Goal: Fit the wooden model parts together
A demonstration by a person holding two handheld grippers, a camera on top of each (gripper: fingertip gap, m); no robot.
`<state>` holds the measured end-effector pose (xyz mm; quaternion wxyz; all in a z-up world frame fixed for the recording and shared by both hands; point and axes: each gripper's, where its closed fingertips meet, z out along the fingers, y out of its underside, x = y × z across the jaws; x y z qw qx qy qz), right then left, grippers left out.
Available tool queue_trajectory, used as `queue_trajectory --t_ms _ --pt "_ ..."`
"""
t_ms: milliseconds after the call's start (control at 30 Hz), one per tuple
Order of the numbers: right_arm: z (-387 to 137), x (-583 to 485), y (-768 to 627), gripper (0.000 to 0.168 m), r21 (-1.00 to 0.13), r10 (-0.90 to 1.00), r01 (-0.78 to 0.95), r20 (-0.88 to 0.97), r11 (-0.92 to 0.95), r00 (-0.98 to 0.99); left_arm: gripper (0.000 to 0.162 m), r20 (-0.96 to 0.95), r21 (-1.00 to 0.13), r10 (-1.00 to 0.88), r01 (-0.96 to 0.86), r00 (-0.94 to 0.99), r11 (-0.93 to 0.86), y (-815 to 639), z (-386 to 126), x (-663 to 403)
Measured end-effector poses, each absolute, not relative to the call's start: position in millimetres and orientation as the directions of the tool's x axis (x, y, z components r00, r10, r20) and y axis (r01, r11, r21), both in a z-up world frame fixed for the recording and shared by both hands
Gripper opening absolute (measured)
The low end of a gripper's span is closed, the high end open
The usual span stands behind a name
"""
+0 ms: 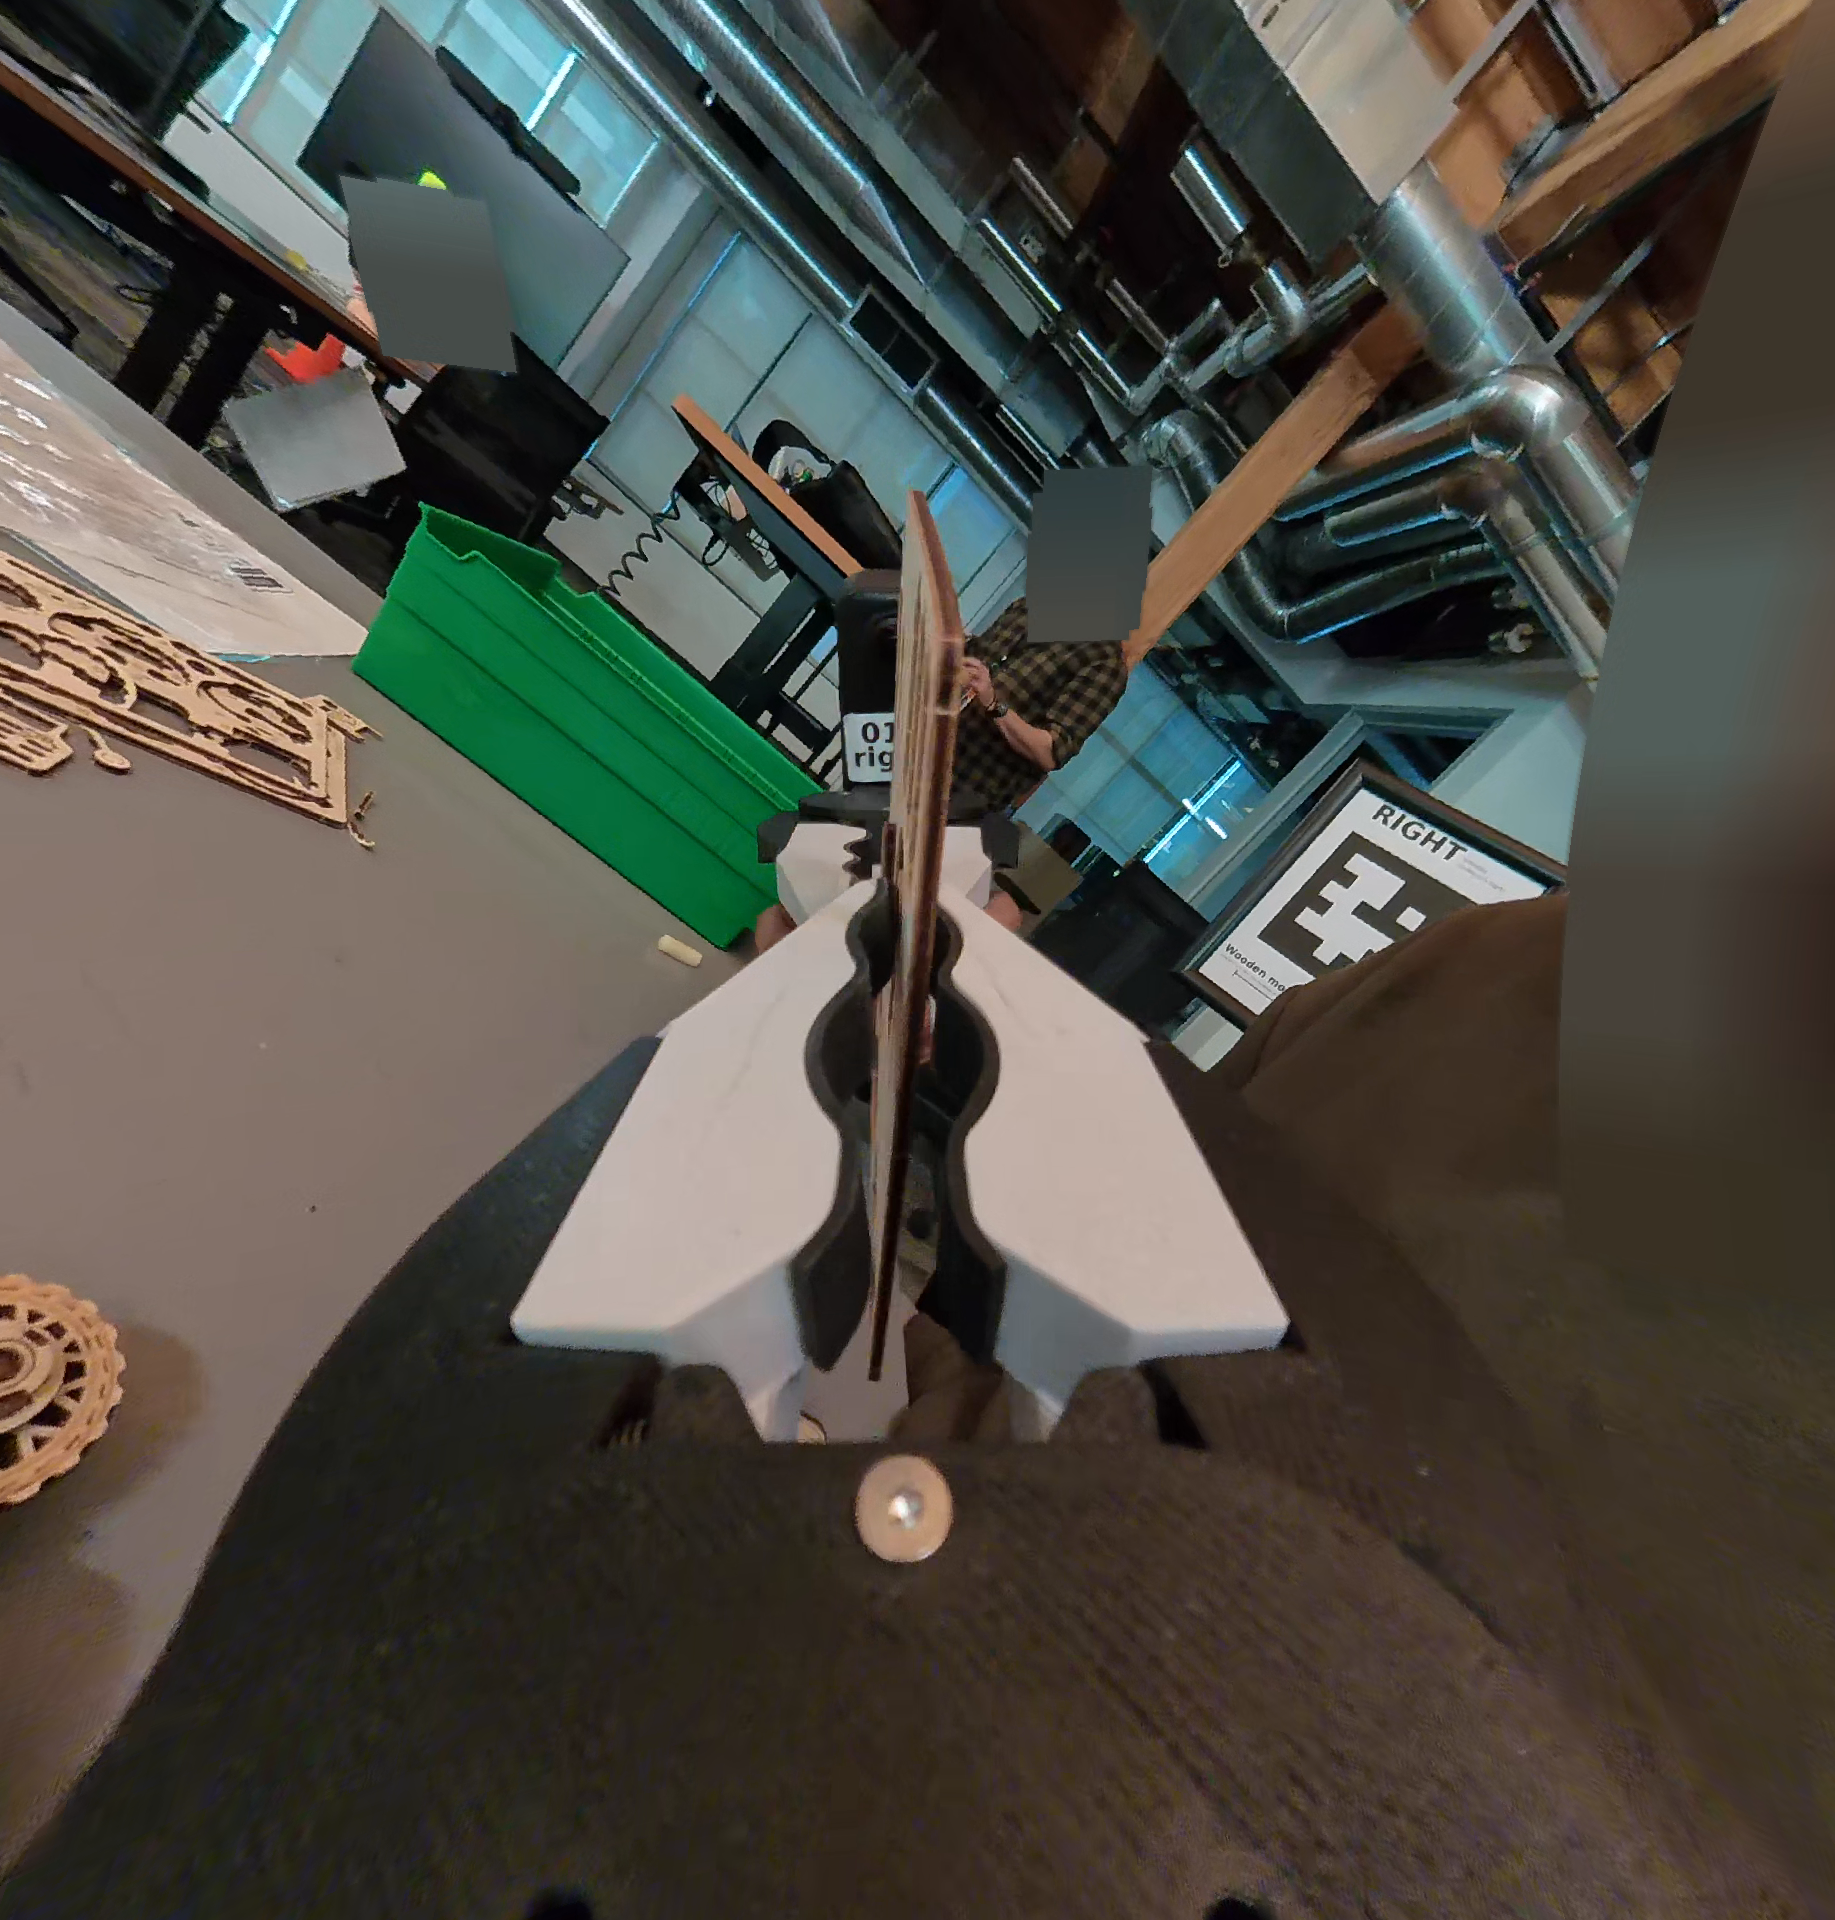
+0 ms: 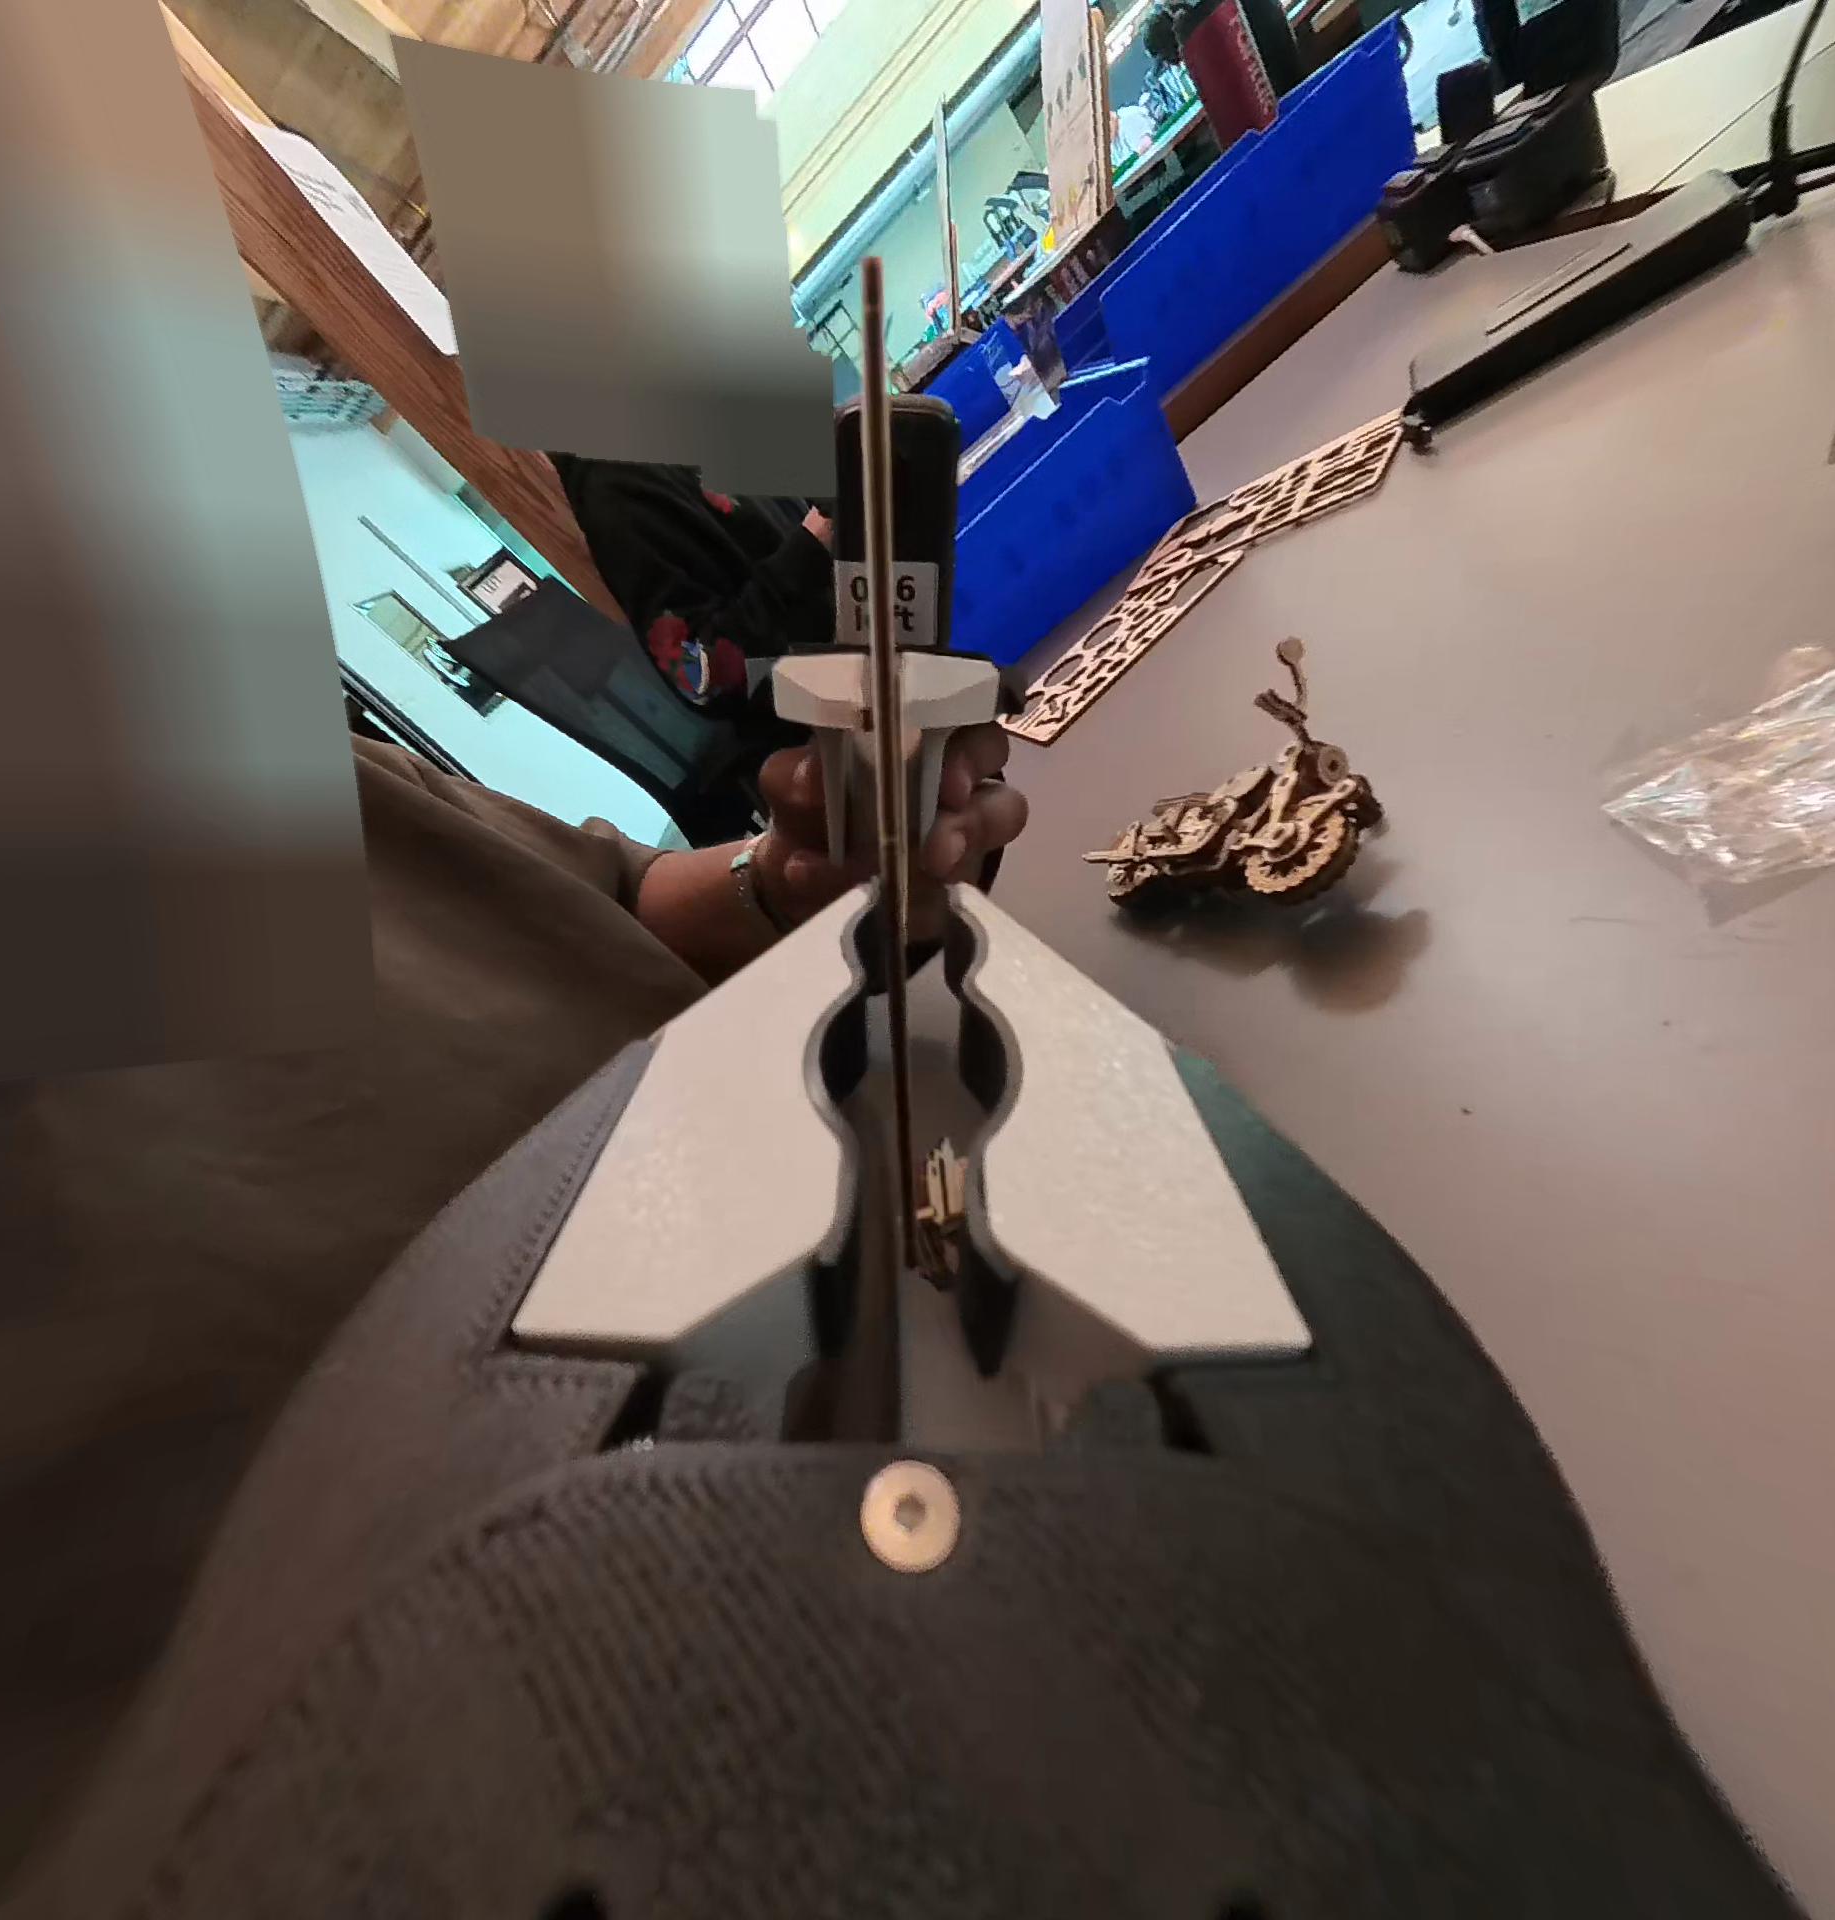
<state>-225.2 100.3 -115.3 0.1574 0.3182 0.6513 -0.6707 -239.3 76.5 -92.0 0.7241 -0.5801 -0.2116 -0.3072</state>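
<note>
A thin wooden sheet (image 1: 918, 727) stands edge-on in the air between my two grippers, which face each other. My left gripper (image 1: 908, 899) is shut on one end of it. My right gripper (image 2: 902, 894) is shut on the other end of the sheet (image 2: 885, 540). The right gripper also shows behind the sheet in the left wrist view (image 1: 887, 842). The left gripper, held by a hand, shows in the right wrist view (image 2: 882, 707). A small wooden part (image 2: 939, 1216) shows low between the right fingers.
A grey table (image 1: 321, 1039) carries punched-out wooden sheets (image 1: 165, 675), a wooden gear wheel (image 1: 19, 1382) and a small peg (image 1: 677, 951). A green bin (image 1: 580, 707) and a framed sign (image 1: 1370, 904) stand beyond. The right wrist view shows a wooden motorcycle model (image 2: 1245, 821), another punched sheet (image 2: 1204, 582), blue bins (image 2: 1069, 509) and a plastic bag (image 2: 1754, 800). One gripper's finger ends stand about 4 cm off the other's.
</note>
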Motion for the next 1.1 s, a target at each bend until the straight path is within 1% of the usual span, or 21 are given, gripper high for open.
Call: queue_trajectory --t_ms 100,200,300,400,533,633,667,733,800,900,1033,1100 --pt "-118.8 -229.6 101.7 0.003 -0.807 0.276 0.585 -0.581 -0.074 -0.766 0.002 0.645 -0.732 -0.177 0.668 0.743 0.135 77.4 -93.0 -238.9" --pt "-123.8 -235.0 103.0 0.004 -0.857 0.386 0.515 -0.48 -0.013 -0.788 0.002 0.624 -0.757 -0.159 0.642 0.765 0.124 78.2 -94.1 -237.9" --pt "-127.5 -240.5 104.3 0.005 -0.9 0.492 0.431 -0.347 0.065 -0.798 0.003 0.604 -0.777 -0.139 0.618 0.785 0.117 79.0 -95.5 -237.6" --pt "-128.0 -246.0 105.6 0.007 -0.934 0.584 0.32 -0.173 0.158 -0.793 0.003 0.609 -0.773 -0.135 0.623 0.782 0.12 78.7 -96.5 -239.1" --pt "-124.1 -250.0 106.6 0.008 -0.949 0.646 0.196 0.011 0.247 -0.763 0.004 0.613 -0.767 -0.136 0.627 0.779 0.134 77.4 -95.3 -241.5" --pt "-122.5 -252.3 107.5 0.008 -0.953 0.666 0.173 0.039 0.249 -0.745 0.005 0.631 -0.75 -0.125 0.643 0.766 0.156 76.8 -96.1 -245.4" --pt "-121.8 -253.9 109.2 0.007 -0.955 0.674 0.17 0.041 0.244 -0.738 0.006 0.646 -0.736 -0.118 0.657 0.754 0.162 77.1 -97.8 -247.5" --pt "-120.1 -258.6 116.9 0.005 -0.955 0.701 0.153 0.072 0.253 -0.709 0.021 0.684 -0.7 -0.1 0.689 0.723 0.188 76.6 -100.8 -253.9" --pt "-120.7 -263.7 125.7 0.005 -0.947 0.727 0.137 0.126 0.292 -0.675 0.032 0.719 -0.664 -0.09 0.719 0.689 0.208 75.1 -103.2 -260.3" --pt "-122.4 -270.9 136.9 0.006 -0.913 0.75 0.086 0.271 0.399 -0.604 0.041 0.752 -0.636 -0.064 0.748 0.656 0.188 77.1 -111.8 -263.9" --pt "-116.1 -273.3 142.6 0.006 -0.802 0.692 -0.044 0.54 0.595 -0.479 0.051 0.82 -0.547 -0.099 0.823 0.563 0.153 82.5 -120.4 -261.3" --pt "-109.6 -273.1 144.1 0.007 -0.747 0.662 -0.089 0.632 0.659 -0.402 0.055 0.852 -0.498 -0.111 0.857 0.512 0.133 85.1 -125.2 -260.5"
